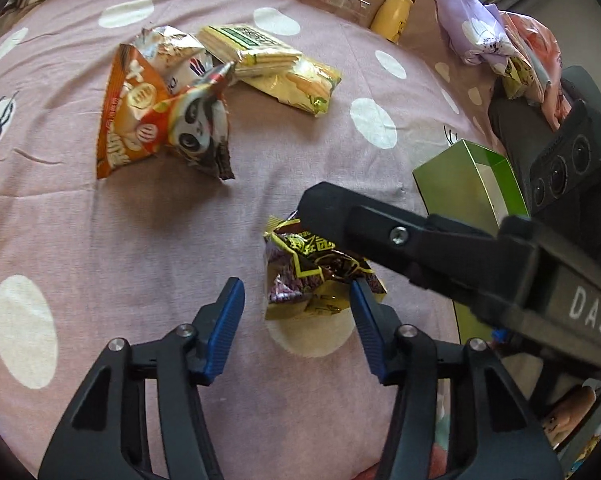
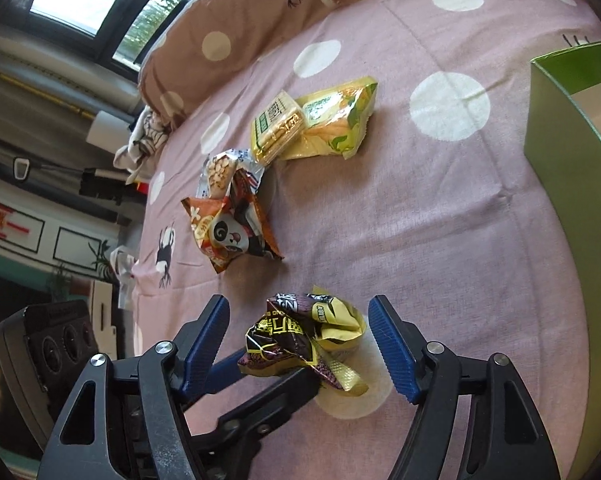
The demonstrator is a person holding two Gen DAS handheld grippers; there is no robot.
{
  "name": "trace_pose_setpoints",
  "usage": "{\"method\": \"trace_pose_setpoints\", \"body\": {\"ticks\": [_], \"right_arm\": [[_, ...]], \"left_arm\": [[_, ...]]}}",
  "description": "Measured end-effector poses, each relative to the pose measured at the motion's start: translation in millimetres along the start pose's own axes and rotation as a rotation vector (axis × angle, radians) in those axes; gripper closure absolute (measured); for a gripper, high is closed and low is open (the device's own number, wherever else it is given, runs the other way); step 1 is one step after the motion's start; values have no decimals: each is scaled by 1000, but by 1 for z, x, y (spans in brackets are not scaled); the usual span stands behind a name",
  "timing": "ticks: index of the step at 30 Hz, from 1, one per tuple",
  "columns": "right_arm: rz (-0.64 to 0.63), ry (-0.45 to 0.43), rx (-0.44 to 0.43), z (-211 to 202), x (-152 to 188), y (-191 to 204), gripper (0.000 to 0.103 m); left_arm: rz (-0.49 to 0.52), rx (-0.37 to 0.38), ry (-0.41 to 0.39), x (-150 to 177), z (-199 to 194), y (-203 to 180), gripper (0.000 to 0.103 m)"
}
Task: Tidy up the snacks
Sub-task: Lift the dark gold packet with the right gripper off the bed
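Big picture first: everything sits on a pink polka-dot bedspread (image 1: 100,240), with a green box (image 1: 472,172) open at the top off to the right, which I'd guess is where the snacks are meant to end up. Further back there's a pile of packs: an orange bag (image 1: 128,116) with a panda bag (image 1: 198,128) leaning on it, and behind those a cracker pack (image 1: 248,46) lying on a yellow bag (image 1: 304,88).

The one in play is the crumpled gold pack (image 1: 312,276), lying on the bedspread near the box, well apart from the pile.

Left gripper (image 1: 298,320): jaws apart, partly closed in. The pack is off-centre between them; its edge looks to be against the right blue pad (image 1: 366,320), while the left one is clear of it. So nothing clamped yet. Right gripper (image 2: 300,344): also parted, straddling the same pack from the other side, neither pad touching it.

My take on doing this step well:
- Two grippers crowding one small pack looks awkward. One should take it, the other back off.
- For the left one, shift sideways so the pack sits centred before closing, otherwise it'll probably just shove the wrapper along.
- Foil is crinkly and slippery, so grab the bulky middle, not a loose corner.
- Go low enough to catch the body, but don't pinch the bedspread too.
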State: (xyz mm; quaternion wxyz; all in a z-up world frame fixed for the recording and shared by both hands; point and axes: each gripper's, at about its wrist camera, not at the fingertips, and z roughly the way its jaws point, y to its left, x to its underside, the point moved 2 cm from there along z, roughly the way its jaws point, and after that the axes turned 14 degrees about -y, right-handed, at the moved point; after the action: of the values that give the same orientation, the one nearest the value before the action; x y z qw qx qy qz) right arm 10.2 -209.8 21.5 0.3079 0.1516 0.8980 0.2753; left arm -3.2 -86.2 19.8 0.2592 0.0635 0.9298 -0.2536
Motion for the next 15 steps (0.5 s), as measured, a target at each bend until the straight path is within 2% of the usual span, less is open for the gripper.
{"method": "trace_pose_setpoints", "body": {"ticks": [5,10,15], "right_arm": [[-1,5,24,3,0,-7,29],[-5,20,44,8,2,-11,31],[-35,-14,36,-3,0,-4,34]], "left_arm": [[-22,40,-3,1,4,-5,60],[-3,31,-35,-1,3,-11,63],[8,37,-65,-4,-4,-18,66]]}}
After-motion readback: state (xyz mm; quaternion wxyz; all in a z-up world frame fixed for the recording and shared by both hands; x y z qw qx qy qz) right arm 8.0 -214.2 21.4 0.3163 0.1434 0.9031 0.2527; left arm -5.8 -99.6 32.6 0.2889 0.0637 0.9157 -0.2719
